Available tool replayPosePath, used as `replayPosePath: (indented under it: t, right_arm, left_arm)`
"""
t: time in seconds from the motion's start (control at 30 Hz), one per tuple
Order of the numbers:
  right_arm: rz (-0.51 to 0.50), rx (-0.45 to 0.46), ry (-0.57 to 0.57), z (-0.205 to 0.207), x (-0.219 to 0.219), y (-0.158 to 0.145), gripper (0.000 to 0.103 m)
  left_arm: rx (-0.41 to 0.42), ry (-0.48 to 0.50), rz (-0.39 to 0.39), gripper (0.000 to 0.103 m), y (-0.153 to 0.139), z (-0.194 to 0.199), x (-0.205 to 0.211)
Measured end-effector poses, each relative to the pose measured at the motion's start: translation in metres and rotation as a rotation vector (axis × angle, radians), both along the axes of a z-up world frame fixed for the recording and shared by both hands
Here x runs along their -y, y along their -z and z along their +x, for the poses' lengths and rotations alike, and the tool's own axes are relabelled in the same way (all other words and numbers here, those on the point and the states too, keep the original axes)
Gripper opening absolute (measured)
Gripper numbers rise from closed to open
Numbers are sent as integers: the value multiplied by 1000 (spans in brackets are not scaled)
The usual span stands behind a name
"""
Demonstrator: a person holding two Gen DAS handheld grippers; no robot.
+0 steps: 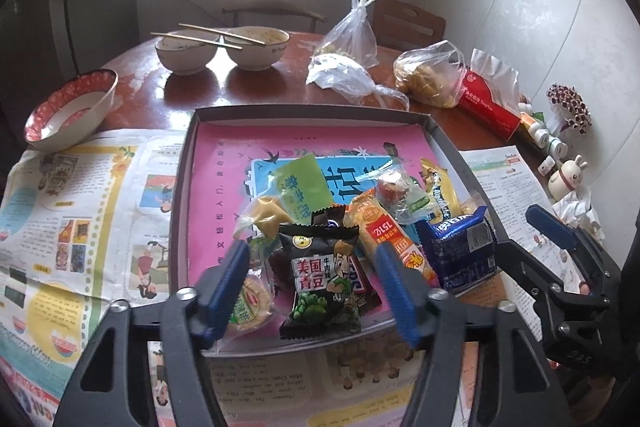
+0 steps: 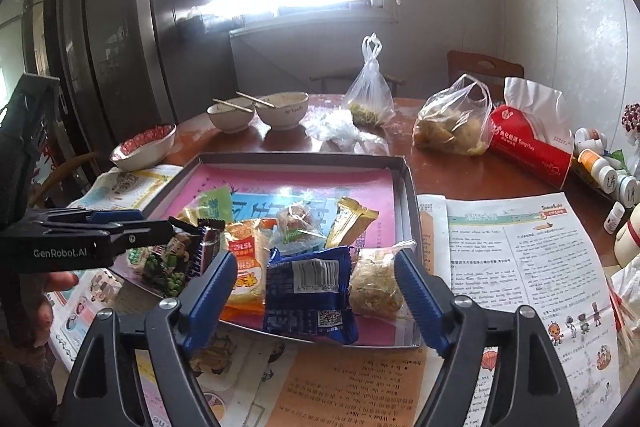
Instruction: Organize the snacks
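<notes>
Only right view shows seeded cake (image 2: 376, 281); perhaps unwrapped.

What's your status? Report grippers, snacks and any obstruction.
Left gripper open, right gripper open, both empty. Wrapped snacks piled at near end of shallow dark cardboard tray; black green-pea packet and blue biscuit packet nearest. Nothing blocking.

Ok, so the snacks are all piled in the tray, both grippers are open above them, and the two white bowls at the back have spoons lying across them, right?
Not spoons: chopsticks lie across the two white bowls, as the left wrist view shows. The rest holds: the snacks sit in the tray, and the left gripper and right gripper are open above them.
</notes>
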State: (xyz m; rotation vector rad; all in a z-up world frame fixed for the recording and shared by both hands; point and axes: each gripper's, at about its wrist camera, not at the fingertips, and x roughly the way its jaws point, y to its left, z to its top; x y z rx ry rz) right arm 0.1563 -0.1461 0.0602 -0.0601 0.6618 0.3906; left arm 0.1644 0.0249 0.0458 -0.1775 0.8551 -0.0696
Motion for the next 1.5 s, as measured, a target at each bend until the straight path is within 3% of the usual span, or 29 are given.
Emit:
replayPosePath:
  t: [0.37, 0.57, 0.73, 1.0, 1.5]
  right_arm:
    - [15, 35, 10, -34, 2, -9, 91]
    - [16, -1, -1, -50, 4, -5, 93]
    - [-54, -27, 25, -65, 2, 7, 93]
    - [-14, -106, 67, -76, 13, 22, 94]
    - [1, -116, 54, -95, 13, 32, 96]
  left_arm:
    - [48, -9, 29, 70, -3, -38, 8]
    - [34, -20, 26, 70, 7, -57, 12]
    - [16, -28, 39, 70, 21, -76, 18]
    - [2, -10, 56, 70, 35, -96, 30]
    - [-16, -11, 55, 70, 45, -109, 32]
